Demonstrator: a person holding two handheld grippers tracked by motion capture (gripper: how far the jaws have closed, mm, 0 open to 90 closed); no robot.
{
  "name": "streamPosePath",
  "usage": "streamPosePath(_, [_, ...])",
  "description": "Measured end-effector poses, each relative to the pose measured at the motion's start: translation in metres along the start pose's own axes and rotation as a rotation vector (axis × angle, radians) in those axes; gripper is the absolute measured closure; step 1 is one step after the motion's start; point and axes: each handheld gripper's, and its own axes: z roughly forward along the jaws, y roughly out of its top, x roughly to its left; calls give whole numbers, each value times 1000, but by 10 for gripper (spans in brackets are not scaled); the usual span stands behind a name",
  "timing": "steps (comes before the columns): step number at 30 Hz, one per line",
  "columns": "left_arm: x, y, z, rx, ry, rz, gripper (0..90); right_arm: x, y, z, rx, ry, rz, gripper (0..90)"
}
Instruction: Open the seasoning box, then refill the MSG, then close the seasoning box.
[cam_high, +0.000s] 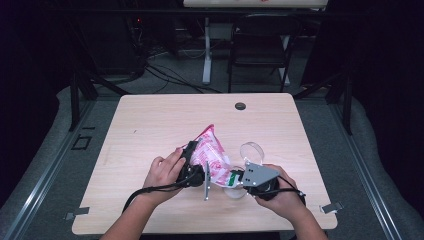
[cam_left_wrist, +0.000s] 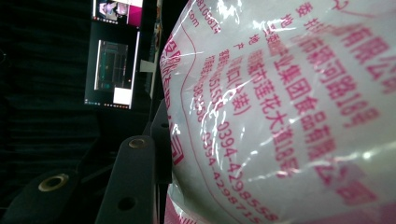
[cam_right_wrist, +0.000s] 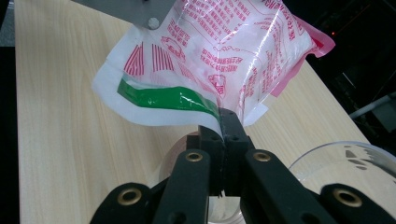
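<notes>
A white plastic bag (cam_high: 214, 156) with pink print is held up over the table between both grippers. My left gripper (cam_high: 194, 162) grips its bulging left side; in the left gripper view the bag (cam_left_wrist: 289, 112) presses against the one black finger (cam_left_wrist: 135, 182) that shows, and the other finger is hidden behind it. My right gripper (cam_high: 232, 177) is shut on the bag's lower corner. In the right gripper view the jaws (cam_right_wrist: 224, 127) pinch the thin white edge beside a green stripe (cam_right_wrist: 168, 97).
A clear plastic cup (cam_high: 252, 150) stands just right of the bag, seen close as the cup (cam_right_wrist: 345, 161) in the right gripper view. Another clear cup (cam_high: 235, 192) sits under the right gripper. The wooden table (cam_high: 150, 125) has a grommet hole (cam_high: 240, 106); a folding chair (cam_high: 260, 47) stands beyond.
</notes>
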Motion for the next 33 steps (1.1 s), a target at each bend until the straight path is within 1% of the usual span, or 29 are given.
streamPosePath(1, [0, 0, 0, -1, 0, 2, 602, 0, 0, 0, 0, 0, 4, 900])
streamPosePath(2, [-1, 0, 0, 4, -10, -13, 603, -1, -1, 0, -2, 6, 11, 900])
streamPosePath(3, [0, 1, 0, -1, 2, 4, 603, -1, -1, 0, -3, 5, 17, 900])
streamPosePath(4, [0, 1, 0, -1, 1, 4, 603, -2, -2, 0, -10, 8, 25, 900])
streamPosePath(7, [0, 2, 0, -4, 5, 6, 604, -3, -2, 0, -5, 13, 31, 900])
streamPosePath(9, [0, 2, 0, -1, 0, 6, 605, -4, -3, 0, -5, 13, 37, 900])
streamPosePath(14, [-1, 3, 0, -8, 4, 11, 605, -4, -3, 0, -4, 9, 38, 900])
streamPosePath(33, [0, 3, -1, -3, 4, 17, 607, -4, -3, 1, 0, 10, 29, 900])
